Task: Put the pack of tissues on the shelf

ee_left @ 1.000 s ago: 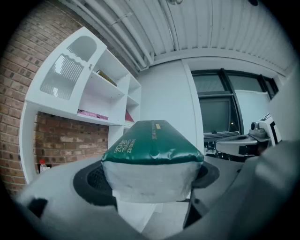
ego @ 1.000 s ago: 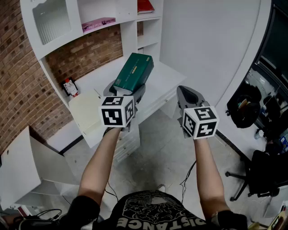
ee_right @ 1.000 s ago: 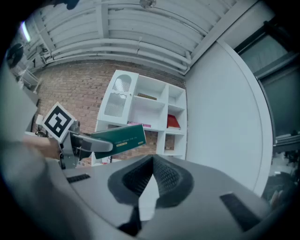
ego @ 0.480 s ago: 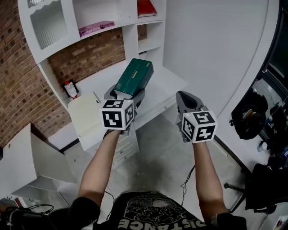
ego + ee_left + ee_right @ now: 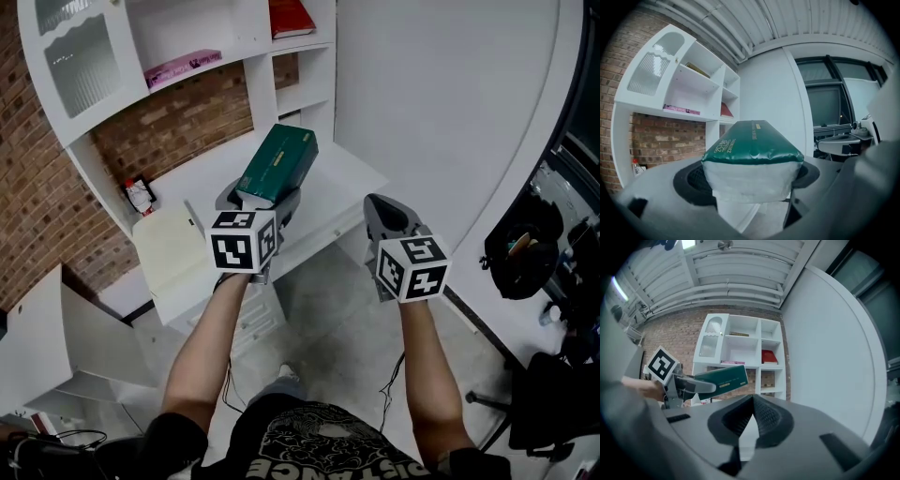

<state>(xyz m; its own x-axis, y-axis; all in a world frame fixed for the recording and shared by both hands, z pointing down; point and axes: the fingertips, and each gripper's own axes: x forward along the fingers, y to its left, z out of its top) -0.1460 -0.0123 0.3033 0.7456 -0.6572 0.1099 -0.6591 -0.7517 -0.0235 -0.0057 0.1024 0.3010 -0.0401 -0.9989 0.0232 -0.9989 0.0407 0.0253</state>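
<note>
The pick-up is done and the placing is not: the left gripper (image 5: 261,199) has its jaws pinched on the white lower end of the green pack of tissues (image 5: 279,161). The pack sticks out toward 1 o'clock from the marker cube, held in the air above the white desk (image 5: 352,178) and touching nothing else. In the left gripper view the pack fills the middle, squeezed between the two pads, with the shelf unit (image 5: 689,91) behind it at 10 o'clock. The right gripper (image 5: 382,208) hovers at 3 o'clock of the left one, well apart from the pack, its jaws pressed together on nothing. In the head view the shelf unit sits at 11 to 12 o'clock, beyond the pack. One board carries a pink book (image 5: 176,67) and a higher compartment a red book (image 5: 291,14). A small bottle (image 5: 139,195) stands on the desk against the brick wall (image 5: 178,127), at 9 o'clock of the pack. What is left, as I judge it, is the carry up and forward to a free board, setting the pack down flat and letting go; which board is meant I cannot tell
</note>
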